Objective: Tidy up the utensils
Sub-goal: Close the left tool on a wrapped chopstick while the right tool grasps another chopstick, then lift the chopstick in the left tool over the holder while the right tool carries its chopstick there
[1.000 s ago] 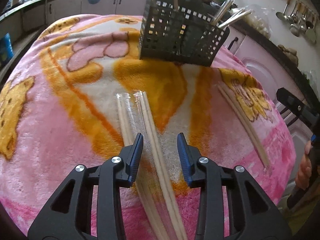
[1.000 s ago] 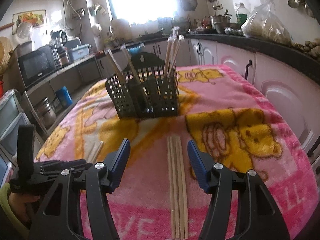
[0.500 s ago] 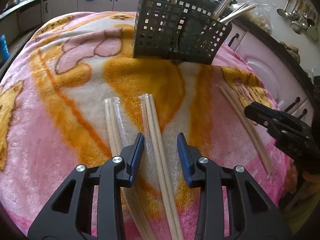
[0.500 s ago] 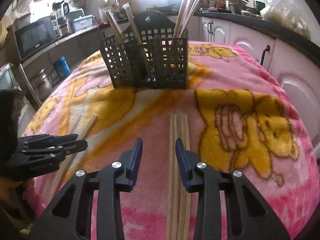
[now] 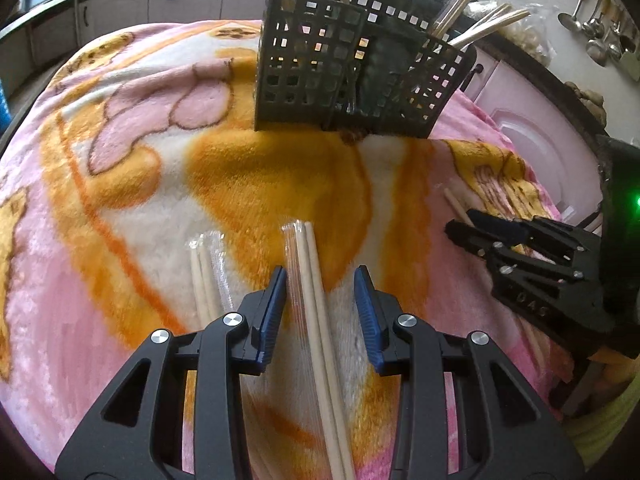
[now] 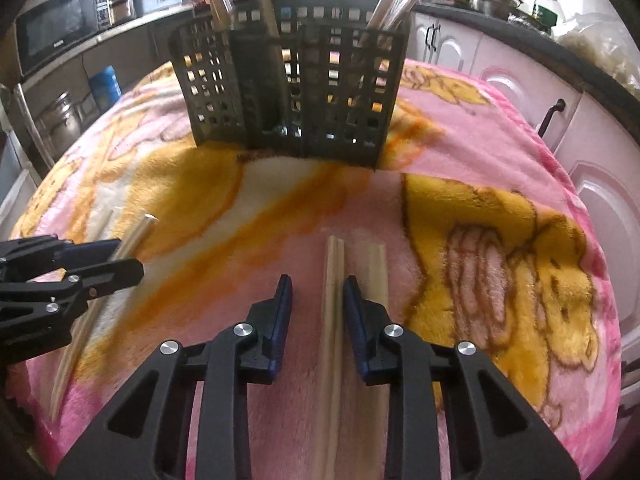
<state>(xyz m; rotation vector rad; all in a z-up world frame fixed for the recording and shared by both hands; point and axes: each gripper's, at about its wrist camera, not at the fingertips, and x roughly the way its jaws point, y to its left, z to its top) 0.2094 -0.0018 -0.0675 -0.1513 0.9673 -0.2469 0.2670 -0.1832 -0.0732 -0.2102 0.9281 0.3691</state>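
- black perforated utensil caddy upright at far side of pink and orange blanket; several chopsticks stand in its compartments.
- wrapped chopstick pair flat on blanket, clear sleeve; second wrapped pair just left of it.
- bare wooden chopstick pair flat, pointing toward caddy; another pair just beside.

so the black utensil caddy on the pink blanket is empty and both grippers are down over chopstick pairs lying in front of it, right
Not quite: the black utensil caddy is not empty. Chopsticks already stand in its compartments, as the right wrist view shows. The rest holds: it sits on the pink blanket, the left gripper straddles a wrapped chopstick pair, and the right gripper, jaws closing, straddles a bare chopstick pair.
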